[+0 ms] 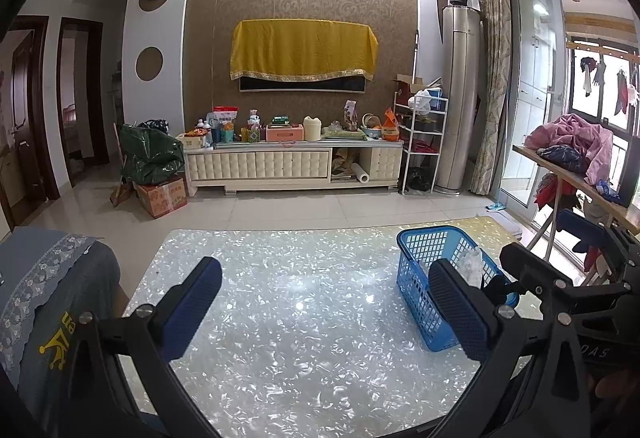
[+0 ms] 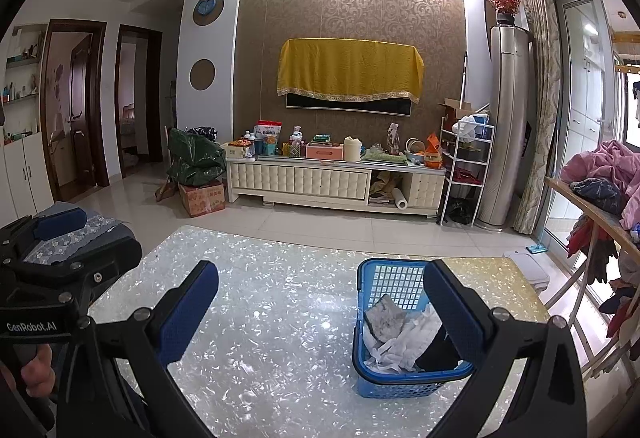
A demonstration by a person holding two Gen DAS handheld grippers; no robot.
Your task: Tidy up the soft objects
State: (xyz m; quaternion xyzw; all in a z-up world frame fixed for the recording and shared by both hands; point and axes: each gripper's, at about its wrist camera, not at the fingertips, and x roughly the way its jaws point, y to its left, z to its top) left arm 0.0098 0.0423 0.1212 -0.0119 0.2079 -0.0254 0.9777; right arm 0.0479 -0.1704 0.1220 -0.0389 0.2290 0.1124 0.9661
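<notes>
Both the left gripper [image 1: 326, 312] and the right gripper [image 2: 324, 308] are held spread wide and empty above the table [image 1: 280, 318]. At lower right the blue basket [image 2: 394, 388] already contains the soft cloths [image 2: 404, 338], perhaps rags; a dark piece is partly hidden behind one finger.

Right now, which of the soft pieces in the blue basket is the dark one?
The black cloth at the near right of the blue basket, beside the white crumpled fabric; the grey piece lies further left.
</notes>
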